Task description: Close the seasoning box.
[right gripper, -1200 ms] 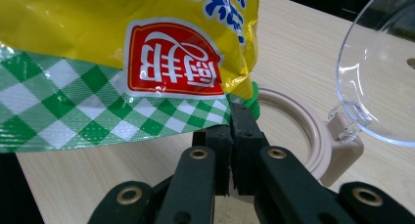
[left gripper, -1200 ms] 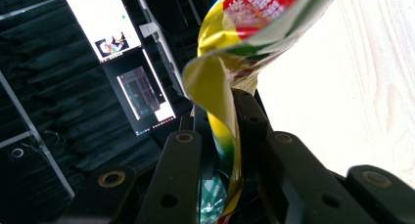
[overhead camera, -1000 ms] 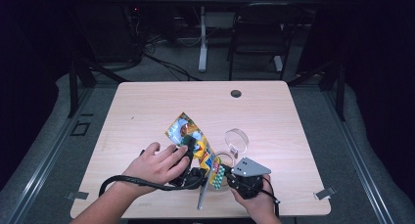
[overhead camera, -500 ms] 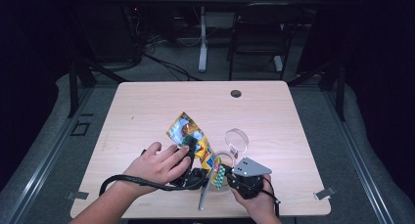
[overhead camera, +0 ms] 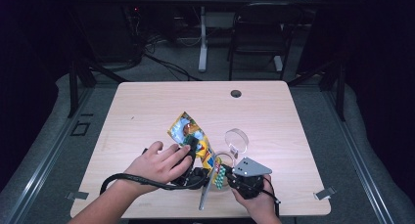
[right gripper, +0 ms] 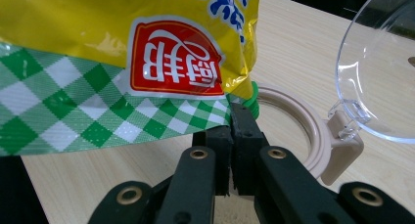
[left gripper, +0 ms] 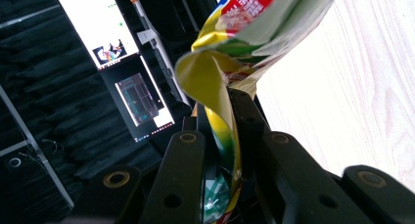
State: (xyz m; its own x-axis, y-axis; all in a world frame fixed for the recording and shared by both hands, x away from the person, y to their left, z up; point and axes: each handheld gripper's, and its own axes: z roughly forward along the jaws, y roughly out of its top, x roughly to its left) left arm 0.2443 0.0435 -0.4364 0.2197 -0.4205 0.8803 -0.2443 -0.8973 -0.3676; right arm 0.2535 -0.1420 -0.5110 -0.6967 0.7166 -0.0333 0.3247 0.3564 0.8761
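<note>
Your left gripper (overhead camera: 195,146) has its black jaws pinched together on a crumpled edge of the yellow foil snack bag with the green-and-white check band (overhead camera: 192,136), which you see squeezed between the pads in the left gripper view (left gripper: 222,136). Your right gripper (overhead camera: 226,177) is closed on the bag's checked bottom seam (right gripper: 147,121), jaws nearly meeting. The bag hangs stretched between both grippers at the near middle of the pale wooden table (overhead camera: 147,111). Just beside it stands a round beige-rimmed container (right gripper: 303,131) with its clear hinged plastic lid (right gripper: 381,72) tipped up
</note>
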